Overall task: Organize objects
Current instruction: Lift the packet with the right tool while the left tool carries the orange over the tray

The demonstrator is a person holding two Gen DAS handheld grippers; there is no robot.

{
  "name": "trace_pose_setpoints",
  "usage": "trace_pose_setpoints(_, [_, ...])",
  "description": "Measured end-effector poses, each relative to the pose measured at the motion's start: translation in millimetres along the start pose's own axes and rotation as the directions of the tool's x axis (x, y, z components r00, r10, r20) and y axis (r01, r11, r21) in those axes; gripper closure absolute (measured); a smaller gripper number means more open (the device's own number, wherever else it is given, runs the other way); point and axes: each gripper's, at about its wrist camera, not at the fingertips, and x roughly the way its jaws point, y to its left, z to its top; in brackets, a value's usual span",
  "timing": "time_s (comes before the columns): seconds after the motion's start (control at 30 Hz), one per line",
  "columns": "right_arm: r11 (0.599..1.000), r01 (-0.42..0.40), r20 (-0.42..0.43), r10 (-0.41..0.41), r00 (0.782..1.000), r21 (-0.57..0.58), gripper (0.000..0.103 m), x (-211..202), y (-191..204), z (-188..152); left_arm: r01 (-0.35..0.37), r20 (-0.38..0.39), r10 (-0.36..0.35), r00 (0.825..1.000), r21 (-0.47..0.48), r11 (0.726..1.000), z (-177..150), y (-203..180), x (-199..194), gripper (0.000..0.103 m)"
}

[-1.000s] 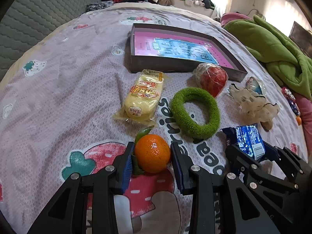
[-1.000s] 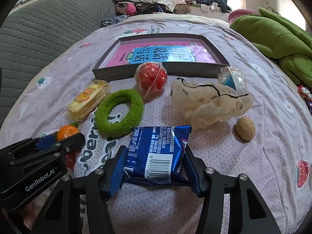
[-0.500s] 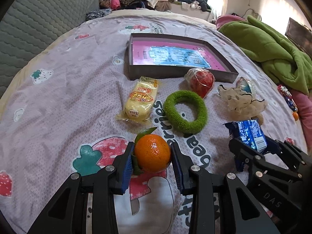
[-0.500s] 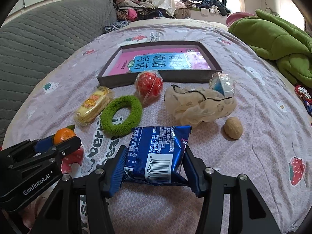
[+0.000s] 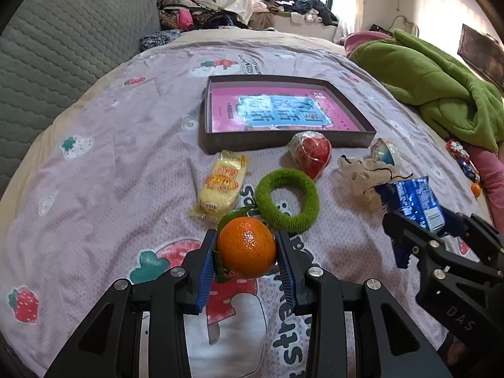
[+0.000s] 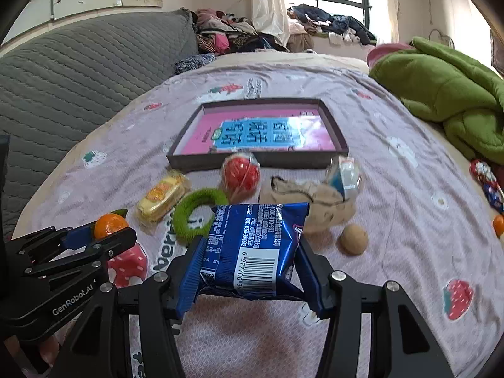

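My left claw (image 5: 246,263) is clamped on the orange (image 5: 246,247), blue pads pressed to both its sides, a green leaf caught at the left pad. In the left wrist view the box (image 5: 285,141) sits at twelve o'clock, well beyond the orange, with the yellow pack (image 5: 223,187) and green ring (image 5: 286,200) lying between on the bed (image 5: 110,170). The red ball (image 5: 310,152) rests just before the box's near wall at one o'clock. At three o'clock my right claw (image 5: 419,220) carries the blue packet (image 5: 411,200).

In the right wrist view my right claw (image 6: 249,266) is closed on the blue packet (image 6: 255,245), gripping it by its two side edges, barcode toward me. The box (image 6: 258,160) is at twelve o'clock again, past the ring (image 6: 197,215), ball (image 6: 241,173) and beige cloth (image 6: 310,201). A walnut (image 6: 353,238) lies at two o'clock, and the left claw (image 6: 104,236) with its orange (image 6: 110,225) shows at nine.

I take the step to be carrying both things to the box. To do it well I should keep both loads high enough to pass over the clutter and the box wall, hold the grip firm on the round orange, which could roll out, and not let go of either load until it is low inside the box.
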Motion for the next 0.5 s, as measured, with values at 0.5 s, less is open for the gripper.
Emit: trace_pose_setpoints(0.5, [0.999,-0.004,0.110,0.009,0.994,-0.048,0.047,-22,-10,61,-0.003,0.086,0.001,0.996,0.025,1.000,72,-12,-20,0.065])
